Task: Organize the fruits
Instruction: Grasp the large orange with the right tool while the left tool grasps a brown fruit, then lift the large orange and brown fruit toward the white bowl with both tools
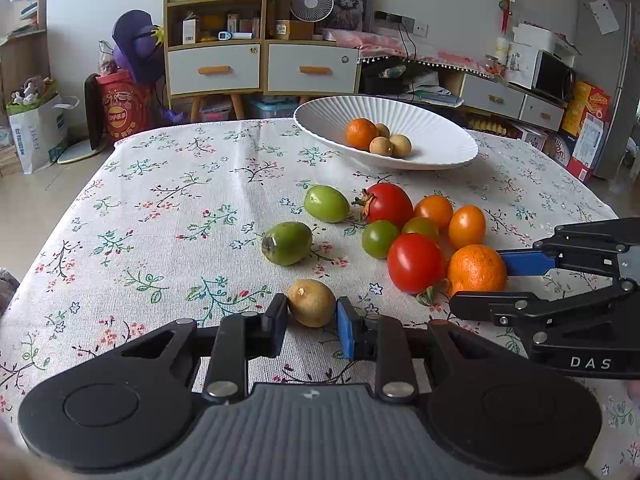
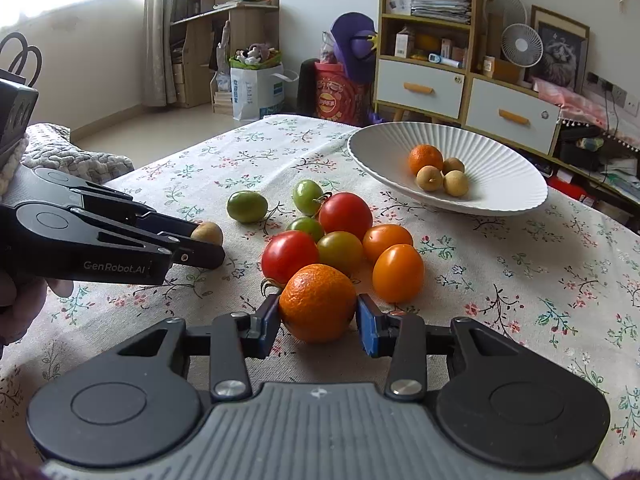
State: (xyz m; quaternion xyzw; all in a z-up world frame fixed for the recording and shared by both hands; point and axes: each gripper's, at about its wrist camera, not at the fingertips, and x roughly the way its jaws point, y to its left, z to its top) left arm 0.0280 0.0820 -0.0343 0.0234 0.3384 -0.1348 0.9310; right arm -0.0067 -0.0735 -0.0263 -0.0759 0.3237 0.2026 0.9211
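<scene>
My left gripper [image 1: 312, 314] is shut on a small brown longan [image 1: 311, 302] that rests on the tablecloth; it also shows in the right wrist view [image 2: 207, 233]. My right gripper [image 2: 318, 314] is shut on an orange tangerine [image 2: 318, 302], seen in the left wrist view [image 1: 477, 268], also on the cloth. A white ribbed bowl [image 1: 440, 148] at the back holds a tangerine [image 1: 361, 133] and three longans [image 1: 390, 144]. Red tomatoes [image 1: 416, 262], orange tomatoes [image 1: 466, 226] and green fruits [image 1: 287, 242] lie loose between.
The table wears a floral cloth [image 1: 180, 208]. Its left edge and far edge drop to the floor. Shelves and drawers [image 1: 260, 64] stand behind. A quilted grey cushion [image 2: 76, 160] lies at the left edge in the right wrist view.
</scene>
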